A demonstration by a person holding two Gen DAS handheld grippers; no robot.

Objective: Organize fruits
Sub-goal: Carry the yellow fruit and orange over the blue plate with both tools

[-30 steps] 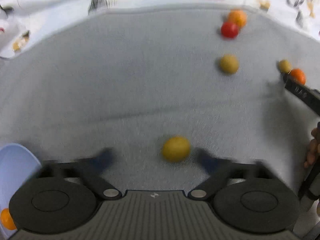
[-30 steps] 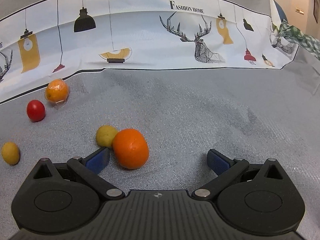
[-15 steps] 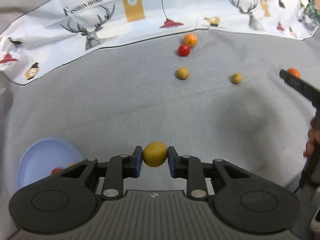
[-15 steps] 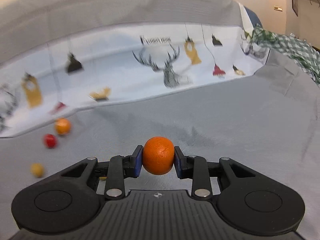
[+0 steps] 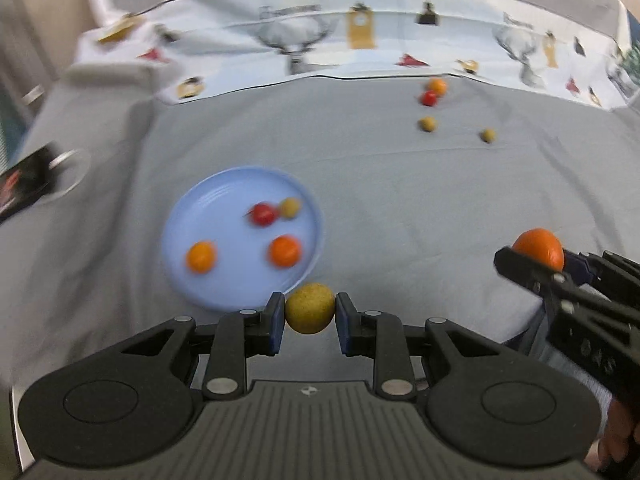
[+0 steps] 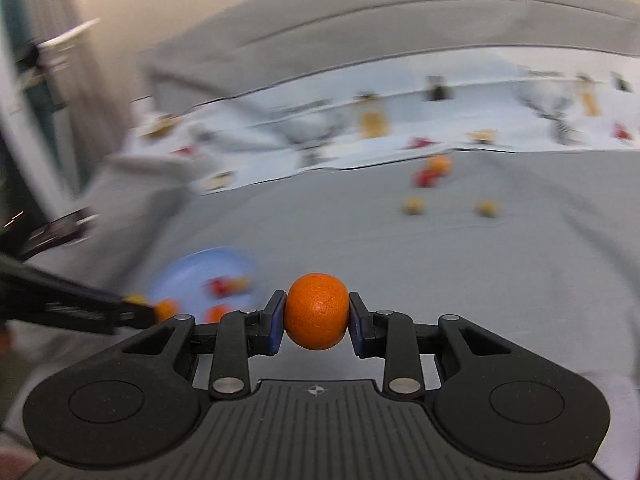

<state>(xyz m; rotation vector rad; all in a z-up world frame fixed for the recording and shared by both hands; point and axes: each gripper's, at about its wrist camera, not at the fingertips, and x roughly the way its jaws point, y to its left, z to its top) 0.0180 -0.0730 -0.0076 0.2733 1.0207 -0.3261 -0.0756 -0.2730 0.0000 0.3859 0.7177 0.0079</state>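
The left gripper (image 5: 310, 316) is seen closed on a small round yellow-green fruit (image 5: 310, 308), which is pinched between the blue pads at mid-height and held clear of the grey cloth surface (image 5: 380, 200). The held fruit lies just at the near rim of the round light-blue plate (image 5: 224, 200) as framed in the left wrist view. Four fruits are counted on that plate: two orange ones (image 5: 201, 257) (image 5: 285, 251), one red (image 5: 262, 215) and one yellow-green (image 5: 290, 207), the last two touching or nearly so; blur prevents a finer reading. The right gripper (image 6: 316, 322) is clamped on a round orange citrus fruit (image 6: 316, 311), seated squarely between both pads and projecting above and below them. In the left wrist view the same gripper is seen at the right edge, well apart from the plate. Four loose fruits are noted far off on the cloth near the white printed fabric border (image 5: 320, 44): an orange one (image 5: 438, 86) touching a red one (image 5: 429, 98), and two yellow-green ones (image 5: 427, 124) (image 5: 488, 135) set apart.
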